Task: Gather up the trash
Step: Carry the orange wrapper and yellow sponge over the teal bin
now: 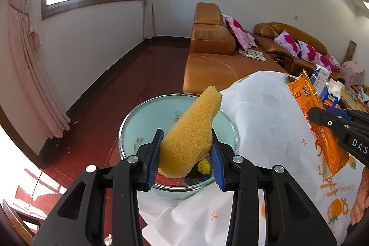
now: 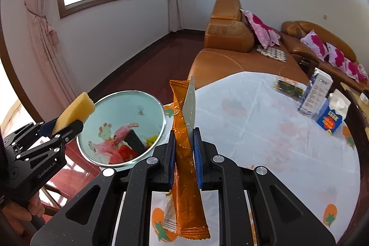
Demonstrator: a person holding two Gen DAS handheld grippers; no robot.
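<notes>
My left gripper (image 1: pixel 188 149) is shut on a yellow sponge (image 1: pixel 189 137), which it holds over the round pale-blue trash bin (image 1: pixel 147 117) beside the table. In the right wrist view the same sponge (image 2: pixel 76 111) and left gripper (image 2: pixel 66 125) hang at the bin's (image 2: pixel 122 112) left rim. My right gripper (image 2: pixel 184 153) is shut on an orange snack wrapper (image 2: pixel 184 167) that stands upright between its pads above the table edge, just right of the bin. The left wrist view shows that wrapper (image 1: pixel 316 121) at the right. Colourful trash lies in the bin's bottom.
A round table with a white cloth printed with oranges (image 2: pixel 265 121) carries two cartons (image 2: pixel 322 98) and a dark packet (image 2: pixel 288 85) at its far right. An orange leather sofa (image 2: pixel 230 47) with pink pillows stands behind. A person's hand (image 1: pixel 359 200) shows at the right edge.
</notes>
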